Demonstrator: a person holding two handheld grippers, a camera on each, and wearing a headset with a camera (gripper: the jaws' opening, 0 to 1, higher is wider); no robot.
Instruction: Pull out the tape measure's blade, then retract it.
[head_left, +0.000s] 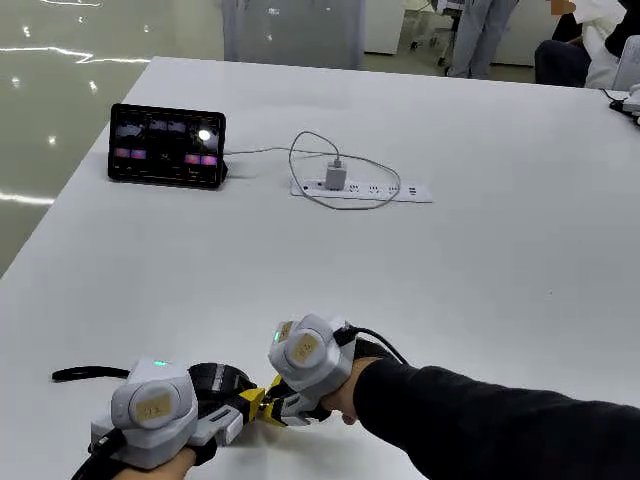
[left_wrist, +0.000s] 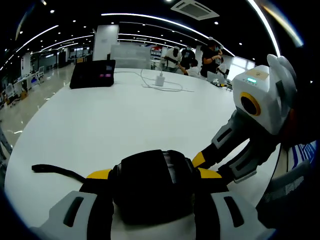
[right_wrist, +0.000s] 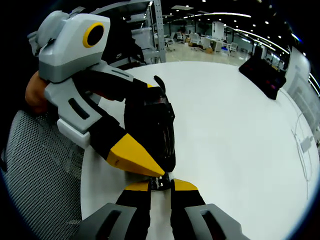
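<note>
My left hand-held gripper (left_wrist: 155, 174) clamped the black tape measure (left_wrist: 152, 192) across its case, jaws spread wide around it, at the near left of the white desk (head_left: 420, 290). My right hand-held gripper (right_wrist: 161, 184) was pinched almost shut on the case's front lip.

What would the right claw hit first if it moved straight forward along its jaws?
The black tape measure, almost at once: it sits just ahead of the right claw, held in the left claw. The right claw seems to pinch the blade tip.
</note>
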